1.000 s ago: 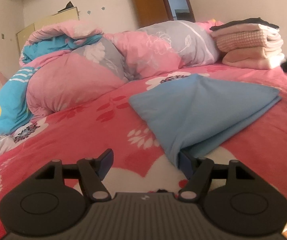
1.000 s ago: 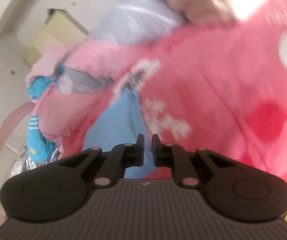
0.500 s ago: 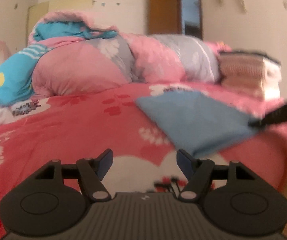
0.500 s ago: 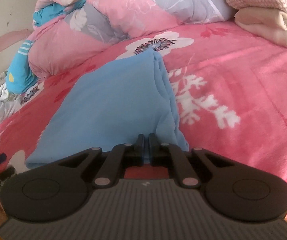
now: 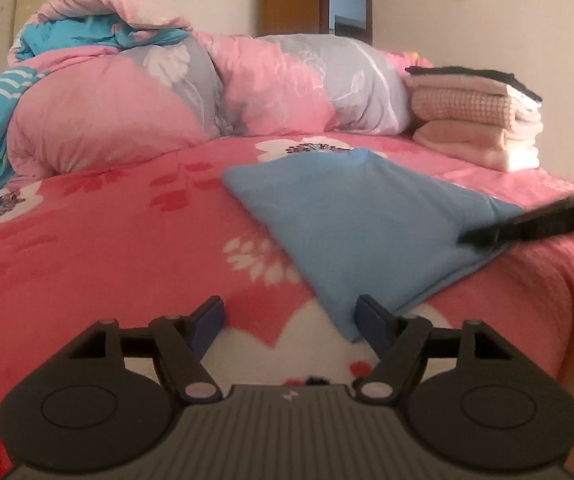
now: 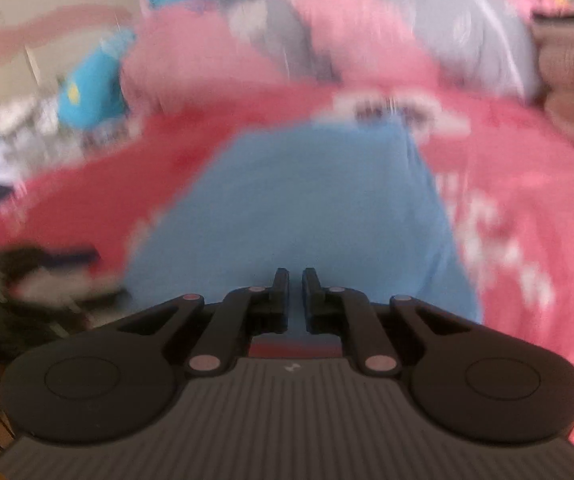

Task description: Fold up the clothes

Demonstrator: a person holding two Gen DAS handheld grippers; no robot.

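While the blue garment (image 5: 371, 224) lies folded flat on the pink floral bedspread (image 5: 99, 248), soft knit, roughly triangular from the left wrist view, both grippers sit at its near edge.

Left gripper (image 5: 289, 320): fingers wide apart, nothing between them; right fingertip (image 5: 371, 320) sits at the garment's near corner, contact unclear.

Right gripper (image 6: 295, 292): fingers nearly together w/ a narrow gap, jaws just parted slightly; garment (image 6: 311, 208) lies behind the tips, grip not confirmed (view blurred). It shows in the left wrist view as a dark bar (image 5: 535, 224) over the garment's right corner.

Beyond garment: 1 rolled quilt (image 5: 175, 100), puffy, pink/grey/turquoise. Right of garment: 1 stack of folded clothes (image 5: 475, 116), approx. 4 layers, pink waffle and cream fleece, dark item on top.
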